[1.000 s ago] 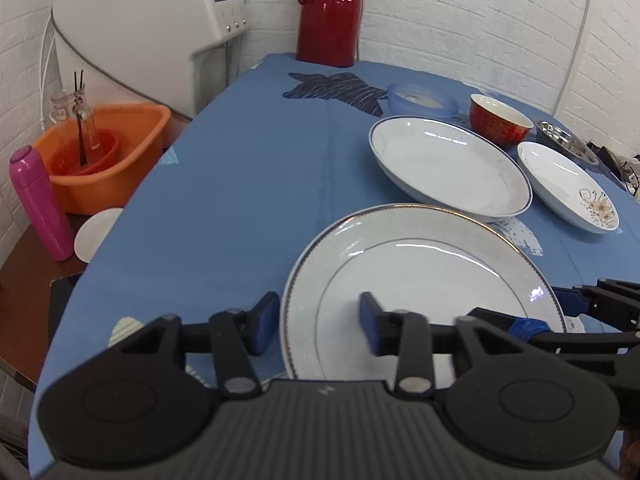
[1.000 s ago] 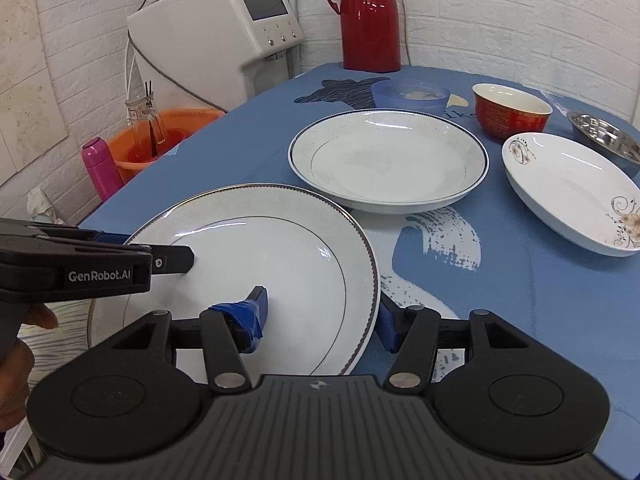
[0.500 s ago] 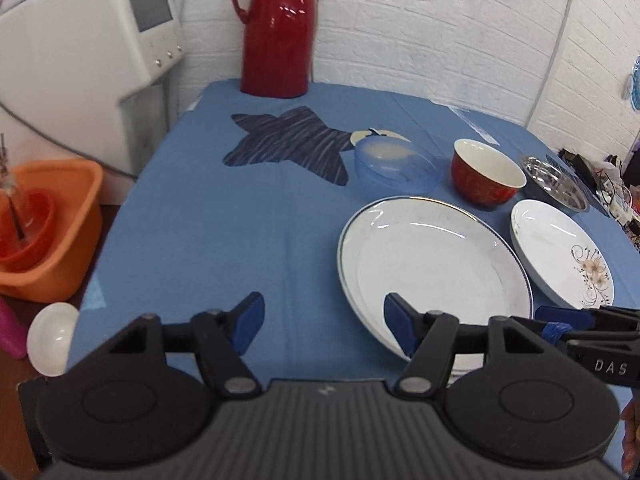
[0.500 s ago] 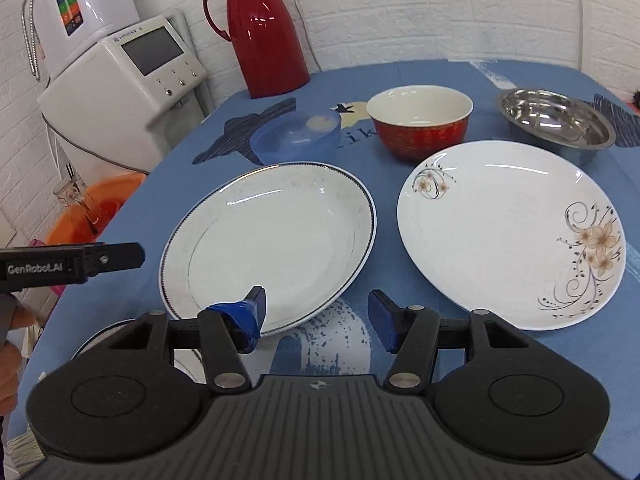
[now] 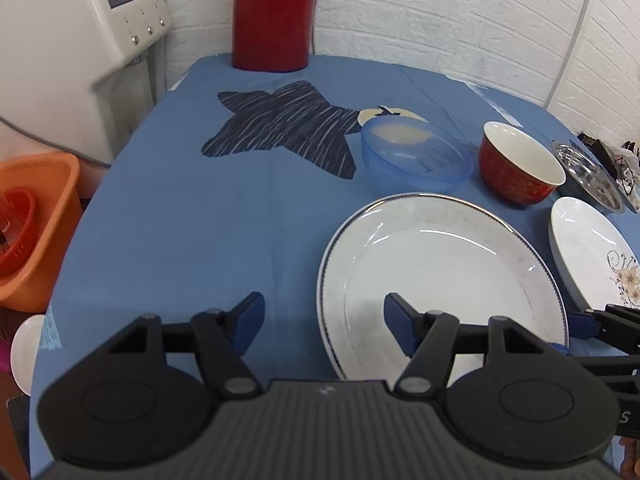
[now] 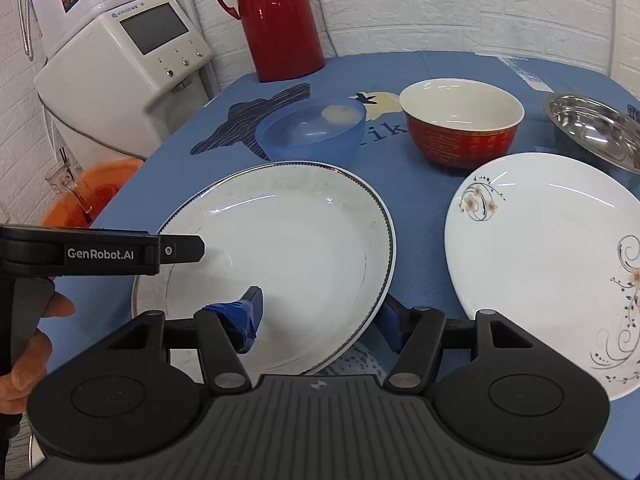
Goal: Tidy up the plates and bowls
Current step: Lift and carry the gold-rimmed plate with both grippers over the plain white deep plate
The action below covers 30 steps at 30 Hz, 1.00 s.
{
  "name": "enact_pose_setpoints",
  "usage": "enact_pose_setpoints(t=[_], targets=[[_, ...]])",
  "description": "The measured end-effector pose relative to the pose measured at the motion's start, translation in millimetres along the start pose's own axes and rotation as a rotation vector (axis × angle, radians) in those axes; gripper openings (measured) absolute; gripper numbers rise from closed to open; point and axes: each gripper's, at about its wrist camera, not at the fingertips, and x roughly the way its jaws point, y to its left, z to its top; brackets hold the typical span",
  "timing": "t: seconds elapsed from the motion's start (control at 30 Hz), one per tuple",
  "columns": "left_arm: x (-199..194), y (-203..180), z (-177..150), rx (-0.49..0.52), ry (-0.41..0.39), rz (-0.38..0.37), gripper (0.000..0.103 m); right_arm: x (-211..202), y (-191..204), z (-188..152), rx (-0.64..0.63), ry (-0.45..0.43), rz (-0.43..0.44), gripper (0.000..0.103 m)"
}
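Both grippers, the left gripper (image 5: 324,316) and right gripper (image 6: 320,314), were held spread and empty, straddling opposite rims of the rimmed plate (image 6: 280,248) at 6 o'clock. A glazed rim could be lost by a shallow pinch. The floral plate (image 6: 552,248) lay at 3 o'clock on the blue tablecloth (image 5: 180,208); white brick walls were seen behind.

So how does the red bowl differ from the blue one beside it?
The red bowl is opaque with a cream inside and a patterned red outside; the blue bowl is see-through plastic, plain blue throughout. The red bowl stands taller with steeper walls; the blue bowl is lower. Both sit upright on the blue tablecloth, behind the plates, and neither gripper touches them.
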Motion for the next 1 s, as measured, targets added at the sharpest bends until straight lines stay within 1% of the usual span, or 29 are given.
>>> enact_pose_setpoints(t=[0.07, 0.1, 0.17, 0.2, 0.27, 0.3, 0.33, 0.37, 0.43, 0.5, 0.53, 0.6, 0.77, 0.87, 1.0], targets=[[2.9, 1.1, 1.2, -0.015, 0.012, -0.019, 0.066, 2.8, -3.2, 2.7, 0.036, -0.012, 0.003, 0.046], [4.0, 0.6, 1.3, -0.022, 0.019, -0.035, 0.063, 4.8, -1.1, 3.7, 0.036, -0.013, -0.005, 0.047], [6.8, -1.5, 1.8, -0.028, 0.027, -0.05, 0.061, 9.7, 7.4, 4.1, -0.01, -0.01, -0.03, 0.052], [8.1, -4.0, 1.5, -0.023, 0.024, -0.048, 0.06, 11.8, 11.2, 4.2, -0.041, -0.007, -0.045, 0.053], [9.4, -8.2, 0.3, -0.012, 0.019, -0.043, 0.057, 13.4, 15.0, 2.8, -0.061, -0.014, -0.065, 0.055], [9.5, -9.8, -0.3, -0.004, 0.016, -0.041, 0.052, 13.8, 15.7, 1.3, -0.068, -0.023, -0.072, 0.056], [9.3, -10.9, -0.8, 0.004, 0.013, -0.04, 0.043, 13.7, 16.0, -0.8, -0.073, -0.036, -0.077, 0.056], [8.6, -11.9, -1.3, 0.013, 0.011, -0.034, 0.037, 13.8, 16.1, -2.1, -0.084, -0.044, -0.078, 0.056], [7.3, -9.7, -1.4, 0.002, 0.008, -0.03, 0.025, 12.8, 13.2, -3.4, -0.094, -0.058, -0.068, 0.053], [5.9, -4.6, -1.7, -0.021, 0.003, -0.035, 0.02, 12.4, 11.3, -3.8, -0.113, -0.068, -0.071, 0.044], [5.3, -2.2, -1.9, -0.032, 0.003, -0.044, 0.017, 12.2, 12.0, -4.0, -0.133, -0.069, -0.073, 0.043], [4.2, 1.5, -2.2, -0.048, 0.004, -0.052, 0.016, 11.6, 11.9, -2.9, -0.128, -0.064, -0.064, 0.041], [-3.4, 5.1, -2.4, -0.047, -0.013, -0.02, 0.016, 10.8, 20.7, -4.1, -0.118, -0.051, -0.038, 0.041], [-11.6, 4.1, -0.2, -0.022, -0.038, 0.005, 0.016, 10.2, 22.4, -1.9, -0.084, -0.053, -0.014, 0.041], [-20.7, 1.0, -0.5, -0.004, -0.054, 0.021, 0.016, 4.7, 27.2, 0.1, -0.09, -0.075, -0.019, 0.041]])
